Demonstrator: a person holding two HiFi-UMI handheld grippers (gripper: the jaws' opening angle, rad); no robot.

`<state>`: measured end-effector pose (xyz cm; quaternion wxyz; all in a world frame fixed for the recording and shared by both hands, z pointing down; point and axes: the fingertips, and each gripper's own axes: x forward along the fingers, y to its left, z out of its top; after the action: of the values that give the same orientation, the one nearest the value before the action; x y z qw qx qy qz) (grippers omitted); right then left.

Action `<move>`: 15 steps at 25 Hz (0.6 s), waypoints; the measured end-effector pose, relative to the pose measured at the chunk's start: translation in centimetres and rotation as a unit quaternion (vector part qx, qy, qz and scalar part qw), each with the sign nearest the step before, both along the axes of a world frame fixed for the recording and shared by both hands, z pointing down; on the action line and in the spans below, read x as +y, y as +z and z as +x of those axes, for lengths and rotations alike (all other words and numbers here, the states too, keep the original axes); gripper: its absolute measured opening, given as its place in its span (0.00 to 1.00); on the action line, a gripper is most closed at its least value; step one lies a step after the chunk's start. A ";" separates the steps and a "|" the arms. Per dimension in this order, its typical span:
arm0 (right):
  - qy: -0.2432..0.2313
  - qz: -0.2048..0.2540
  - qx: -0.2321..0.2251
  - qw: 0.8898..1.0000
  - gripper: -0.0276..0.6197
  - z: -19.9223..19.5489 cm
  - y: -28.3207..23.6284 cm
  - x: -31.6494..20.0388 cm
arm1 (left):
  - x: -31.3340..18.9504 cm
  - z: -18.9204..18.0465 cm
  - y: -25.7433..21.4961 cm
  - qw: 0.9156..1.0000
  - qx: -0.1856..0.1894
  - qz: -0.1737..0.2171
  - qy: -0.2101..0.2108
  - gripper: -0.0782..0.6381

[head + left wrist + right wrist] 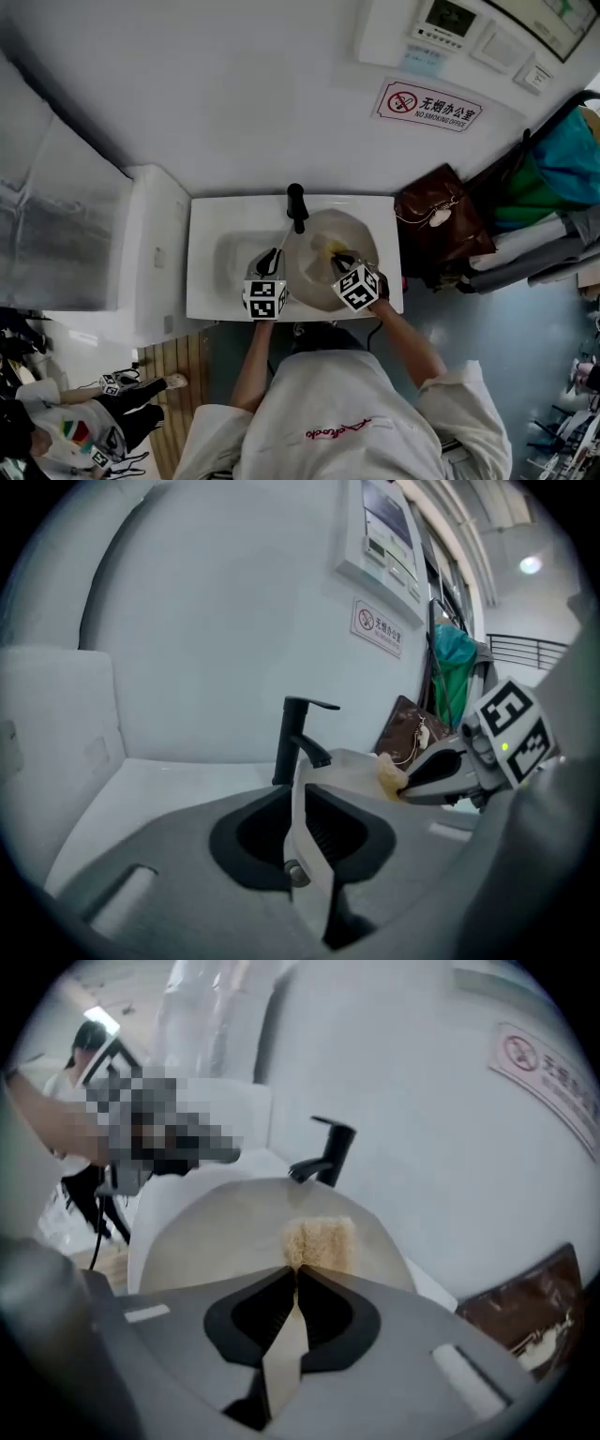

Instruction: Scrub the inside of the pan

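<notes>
A pale beige pan [319, 274] sits tilted in the white sink [211, 272] under the black faucet [296, 206]. My left gripper [278, 255] is shut on the pan's pale handle [305, 855], left of the bowl. The right gripper [339, 259] is shut on a yellow sponge [333, 248] that presses on the pan's inner surface. In the right gripper view the sponge [319, 1239] sticks out past the jaw tips of my right gripper [296, 1267] against the pan [211, 1241]. The left gripper view shows my left gripper [298, 782], the sponge [388, 774] and the right gripper [441, 775] over the pan's rim [352, 764].
A brown bag [441, 225] stands right of the sink against the wall. A white cabinet [155, 253] adjoins the sink's left side. The faucet [328, 1152] rises just behind the pan. Another person [56, 422] stands at the lower left.
</notes>
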<state>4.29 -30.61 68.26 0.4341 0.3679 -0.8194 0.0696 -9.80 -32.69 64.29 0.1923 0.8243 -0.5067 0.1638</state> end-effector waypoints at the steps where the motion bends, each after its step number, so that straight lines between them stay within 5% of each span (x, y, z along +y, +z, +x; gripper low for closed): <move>1: 0.026 0.008 -0.029 0.999 0.08 0.2 -1.1 -0.4 | 0.1 0.0 -0.4 1.000 0.001 0.005 0.001 0.17; 6: 0.104 0.049 -0.121 0.986 0.08 1.3 -5.2 -1.5 | 0.6 0.2 -2.6 1.000 0.006 0.025 0.006 0.17; 15: 0.174 0.132 -0.221 0.950 0.08 3.6 -12.1 -0.9 | 1.5 0.3 -6.5 0.998 0.011 0.065 0.011 0.11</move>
<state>7.92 -31.54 56.13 0.1707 0.5342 -0.8200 0.1145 -9.47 -31.17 57.81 0.1417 0.8425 -0.5050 0.1232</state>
